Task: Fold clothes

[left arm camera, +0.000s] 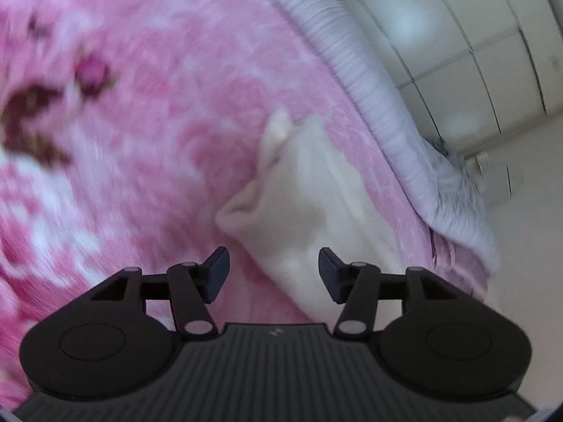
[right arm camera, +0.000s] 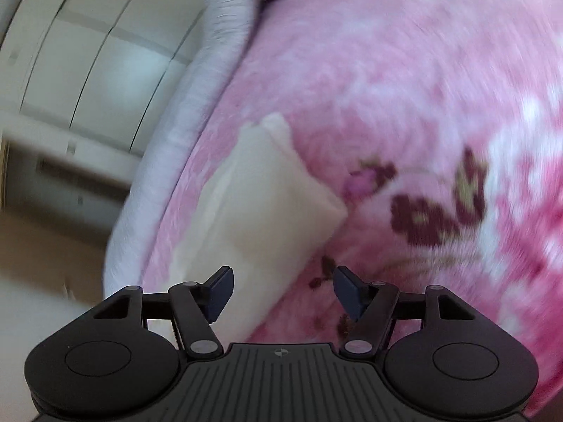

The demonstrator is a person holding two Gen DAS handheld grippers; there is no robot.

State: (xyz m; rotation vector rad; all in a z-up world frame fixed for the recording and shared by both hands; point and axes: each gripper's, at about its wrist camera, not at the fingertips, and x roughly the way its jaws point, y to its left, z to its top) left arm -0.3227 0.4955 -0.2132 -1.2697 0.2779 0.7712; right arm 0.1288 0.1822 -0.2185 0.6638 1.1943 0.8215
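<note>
A cream-white folded garment lies on a pink flowered blanket near the bed's edge. It also shows in the right wrist view as a narrow folded strip. My left gripper is open and empty, held above the garment's near end. My right gripper is open and empty, above the garment's near right edge. Both views are blurred by motion.
The blanket has a pale lilac ribbed border along the bed's edge, also seen in the right wrist view. Beyond it is a white tiled floor and a pale cabinet.
</note>
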